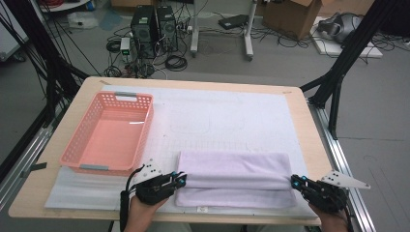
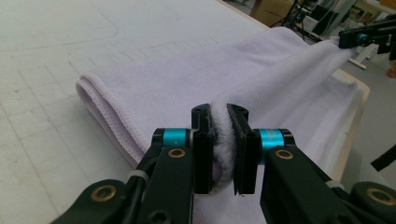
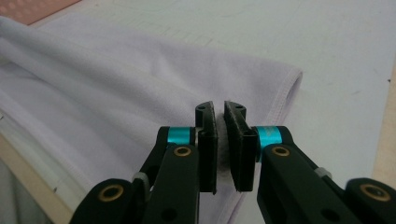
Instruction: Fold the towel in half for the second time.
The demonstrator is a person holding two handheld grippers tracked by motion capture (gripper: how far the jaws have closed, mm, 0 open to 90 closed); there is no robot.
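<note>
A pale lilac towel [image 1: 232, 166] lies folded on the white mat near the table's front edge. My left gripper [image 1: 183, 180] is at the towel's left end and my right gripper [image 1: 294, 181] at its right end. In the left gripper view the left gripper [image 2: 220, 109] is shut on a pinched fold of the towel [image 2: 187, 79], which runs as a taut ridge to the right gripper [image 2: 362, 37] far off. In the right gripper view the right gripper [image 3: 220, 109] holds a towel [image 3: 116, 84] edge between its pads.
A pink plastic basket [image 1: 77, 140] with nothing in it stands on the left of the table, just behind the left gripper. The white mat [image 1: 217, 116] covers most of the wooden table [image 1: 300, 121]. Computers, cables and boxes sit on the floor beyond.
</note>
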